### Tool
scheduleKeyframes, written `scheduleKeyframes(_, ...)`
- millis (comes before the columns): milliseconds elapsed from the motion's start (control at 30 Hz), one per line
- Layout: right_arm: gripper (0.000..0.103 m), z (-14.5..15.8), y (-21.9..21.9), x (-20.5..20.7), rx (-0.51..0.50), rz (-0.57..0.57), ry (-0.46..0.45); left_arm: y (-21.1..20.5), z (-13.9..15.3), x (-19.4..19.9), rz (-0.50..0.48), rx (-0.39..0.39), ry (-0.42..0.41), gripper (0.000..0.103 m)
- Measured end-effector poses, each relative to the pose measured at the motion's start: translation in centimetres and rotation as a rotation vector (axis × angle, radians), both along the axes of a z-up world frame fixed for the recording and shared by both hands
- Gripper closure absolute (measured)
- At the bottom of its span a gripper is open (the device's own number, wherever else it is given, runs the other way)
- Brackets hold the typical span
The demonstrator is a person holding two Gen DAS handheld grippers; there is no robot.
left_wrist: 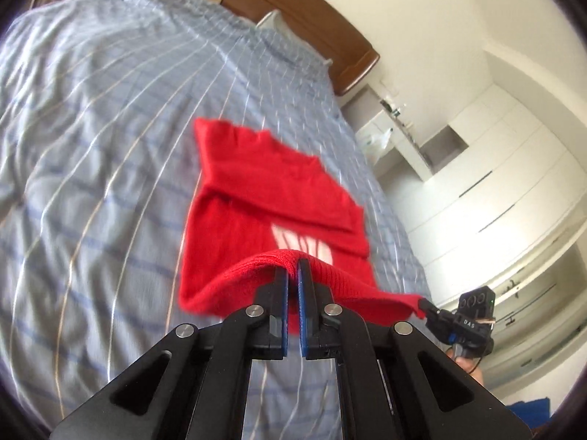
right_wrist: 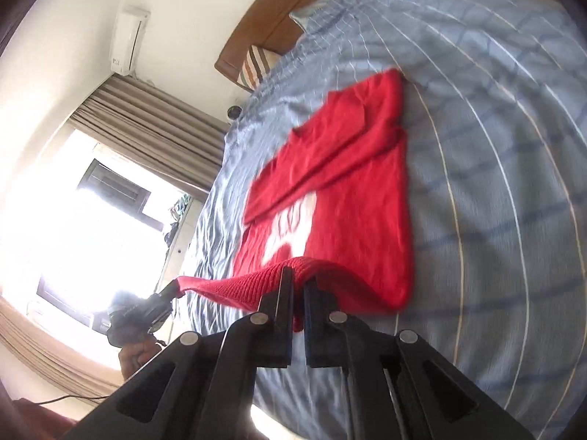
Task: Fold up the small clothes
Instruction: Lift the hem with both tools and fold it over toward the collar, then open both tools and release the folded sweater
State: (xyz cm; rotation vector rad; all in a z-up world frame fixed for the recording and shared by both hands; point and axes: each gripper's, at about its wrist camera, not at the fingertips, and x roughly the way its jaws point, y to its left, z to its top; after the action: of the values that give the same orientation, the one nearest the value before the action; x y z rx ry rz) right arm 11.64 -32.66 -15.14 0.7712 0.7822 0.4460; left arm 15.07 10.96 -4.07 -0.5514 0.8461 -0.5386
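Sweater on bed, sleeves folded in, hem lifted. Left gripper and right gripper both clamped on hem. Risk: uneven pull skews fold, sleeves slide loose.

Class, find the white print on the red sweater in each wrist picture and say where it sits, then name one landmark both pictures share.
Left wrist view: the white print sits just right of centre on the red sweater, directly above the left gripper.
Right wrist view: the print lies at centre, just above the right gripper.
Shared landmark: the brown wooden headboard.
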Motion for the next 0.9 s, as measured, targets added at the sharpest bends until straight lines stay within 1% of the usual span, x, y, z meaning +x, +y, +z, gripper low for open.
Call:
scheduleKeyframes(100, 0.099, 1.8, -0.8, 6.4, -0.049, -0.027, -0.055, -1.2, 0.1, 7.2, 0.038, 0.039, -0.021, 0.101)
scheduleKeyframes(167, 0.099, 2.3, -1.3, 11.1, -0.052, -0.041, -0.058, -2.2, -0.7, 12.1, 0.077, 0.059, -0.003, 0.101)
scheduleKeyframes(233, 0.099, 2.5, -1.8, 15.6, -0.077, -0.054, -0.043, -2.9, -1.6, 16.1, 0.112, 0.087, 0.015, 0.101)
scheduleKeyframes(300, 0.099, 2.0, -2.3, 19.6, -0.099, -0.072, -0.020, -3.7, -2.6, 19.4, 0.134, 0.132, 0.033, 0.101)
scheduleKeyframes(367, 0.099, 0.9, -2.5, 23.0, -0.115, -0.104, 0.005, -4.8, -3.8, 22.1, 0.146, 0.199, 0.050, 0.100)
scheduleKeyframes(400, 0.098, 0.2, -2.7, 24.4, -0.111, -0.116, 0.023, -5.0, -4.5, 22.8, 0.161, 0.228, 0.063, 0.098)
scheduleKeyframes(467, 0.091, -1.5, -2.9, 26.1, -0.097, -0.145, 0.071, -4.9, -5.7, 24.3, 0.210, 0.292, 0.122, 0.088)
scheduleKeyframes(500, 0.086, -2.2, -3.0, 26.6, -0.106, -0.167, 0.097, -4.6, -6.1, 24.8, 0.238, 0.319, 0.155, 0.073)
scheduleKeyframes(533, 0.071, -2.4, -3.1, 26.7, -0.124, -0.190, 0.114, -4.0, -6.2, 24.9, 0.259, 0.325, 0.174, 0.057)
scheduleKeyframes(567, 0.063, -2.3, -3.4, 26.6, -0.141, -0.209, 0.116, -3.2, -6.0, 24.6, 0.281, 0.314, 0.166, 0.052)
scheduleKeyframes(633, 0.063, -1.0, -3.8, 25.6, -0.173, -0.216, 0.069, -1.9, -4.9, 23.2, 0.313, 0.305, 0.111, 0.036)
scheduleKeyframes(700, 0.063, 0.7, -3.6, 24.3, -0.225, -0.191, 0.014, -1.5, -4.0, 21.3, 0.314, 0.316, 0.073, 0.031)
scheduleKeyframes(767, 0.063, 2.0, -2.4, 23.4, -0.242, -0.107, -0.019, -2.1, -3.7, 19.5, 0.251, 0.318, 0.053, 0.026)
scheduleKeyframes(800, 0.063, 2.1, -1.5, 22.9, -0.238, -0.043, -0.022, -2.7, -3.8, 18.6, 0.207, 0.338, 0.049, 0.022)
scheduleKeyframes(833, 0.061, 1.8, -0.4, 22.3, -0.238, 0.025, -0.010, -3.3, -4.1, 17.5, 0.170, 0.368, 0.045, 0.019)
scheduleKeyframes(867, 0.060, 1.1, 0.7, 21.8, -0.246, 0.087, 0.014, -3.7, -4.5, 16.1, 0.137, 0.405, 0.045, 0.019)
scheduleKeyframes(900, 0.060, 0.0, 1.9, 21.0, -0.278, 0.138, 0.047, -4.0, -4.9, 15.0, 0.108, 0.440, 0.052, 0.019)
